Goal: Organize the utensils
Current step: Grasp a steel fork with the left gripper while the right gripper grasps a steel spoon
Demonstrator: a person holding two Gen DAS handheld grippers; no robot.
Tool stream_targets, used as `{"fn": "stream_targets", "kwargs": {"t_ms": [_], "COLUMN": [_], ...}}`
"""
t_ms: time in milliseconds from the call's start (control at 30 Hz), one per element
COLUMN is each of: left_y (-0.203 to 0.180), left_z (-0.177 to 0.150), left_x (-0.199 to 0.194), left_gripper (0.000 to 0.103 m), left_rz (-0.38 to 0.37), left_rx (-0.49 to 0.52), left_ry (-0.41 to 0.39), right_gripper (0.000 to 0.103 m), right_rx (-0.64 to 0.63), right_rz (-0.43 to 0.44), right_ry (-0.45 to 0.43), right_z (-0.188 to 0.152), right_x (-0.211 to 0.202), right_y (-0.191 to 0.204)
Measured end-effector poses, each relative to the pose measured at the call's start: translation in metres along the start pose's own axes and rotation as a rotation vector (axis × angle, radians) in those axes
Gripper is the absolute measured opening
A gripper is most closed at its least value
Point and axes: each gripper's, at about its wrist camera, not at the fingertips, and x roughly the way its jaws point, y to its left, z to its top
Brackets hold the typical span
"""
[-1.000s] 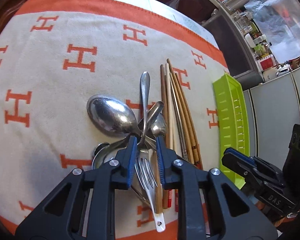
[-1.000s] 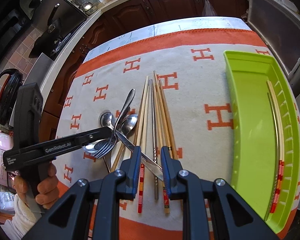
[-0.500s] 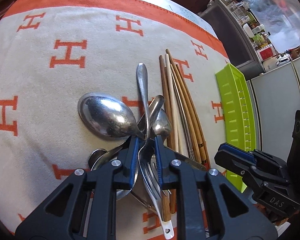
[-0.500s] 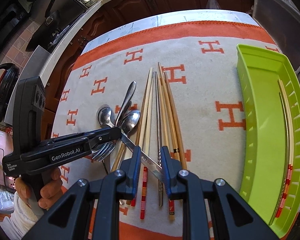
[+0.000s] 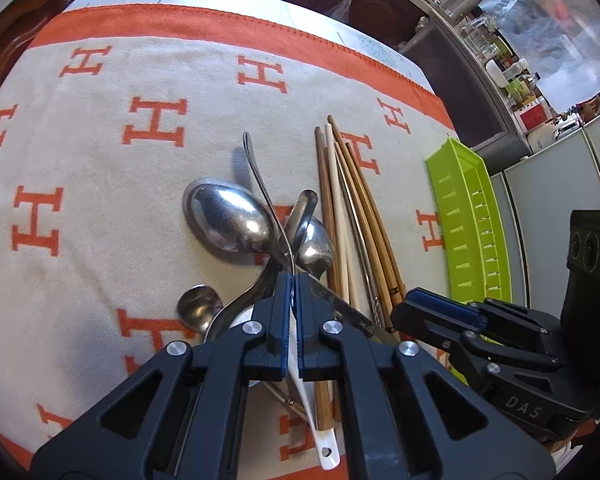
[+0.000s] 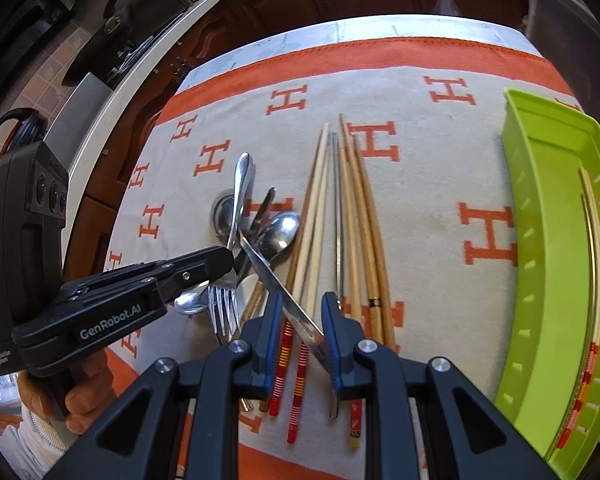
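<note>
The left gripper (image 6: pixel 224 264) has pinched fully shut on the neck of the fork (image 6: pixel 222 304), left of the chopsticks (image 6: pixel 352 216) that lie in a bundle mid-cloth. The fork is thin, stiff steel, smooth and likely slippery; the neck, above the tines, looks the sound place to hold. Tangled spoons (image 5: pixel 230 216) lie beneath it. The right gripper (image 6: pixel 300 320), jaws partly apart, straddles a table knife's blade (image 6: pixel 276 280) without visibly clamping. Right of the chopsticks sits the green tray (image 6: pixel 540 216).

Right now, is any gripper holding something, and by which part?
The left gripper pinches the fork at its neck. The right gripper straddles the knife, open.
</note>
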Motion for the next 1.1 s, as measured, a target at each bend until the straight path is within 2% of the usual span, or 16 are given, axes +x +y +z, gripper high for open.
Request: {"fn": "stream_targets", "kwargs": {"t_ms": [200, 500, 833, 867, 900, 967, 1100], "left_y": [0.020, 0.045, 0.063, 0.064, 0.065, 0.067, 0.068], "left_z": [-0.011, -0.024, -0.034, -0.034, -0.035, -0.037, -0.039], "left_x": [-0.025, -0.066, -0.075, -0.074, -0.074, -0.075, -0.077], "left_gripper": [0.000, 0.000, 0.000, 0.000, 0.000, 0.000, 0.000], "left_rz": [0.001, 0.008, 0.001, 0.001, 0.001, 0.001, -0.005], "left_rx": [-0.039, -0.078, -0.122, -0.125, -0.127, -0.133, -0.134], "left_ry": [-0.028, -0.093, -0.103, -0.103, -0.104, -0.104, -0.106], "right_gripper": [0.020, 0.020, 0.020, 0.018, 0.012, 0.008, 0.007], "right_rx": [-0.137, -0.375, -0.611, -0.626, -0.631, -0.629, -0.585], "right_rz": [0.010, -0.058, -0.301, -0.322, -0.330, -0.317, -0.232], "right_ry": [-0.030, -0.122, -0.124, -0.136, -0.144, -0.150, -0.177], "right_z": [0.005, 0.012, 0.010, 0.008, 0.008, 0.008, 0.008], "right_x": [0.012, 0.030, 0.072, 0.074, 0.074, 0.075, 0.064], "right_y": [0.023, 0.070, 0.099, 0.100, 0.101, 0.099, 0.090]}}
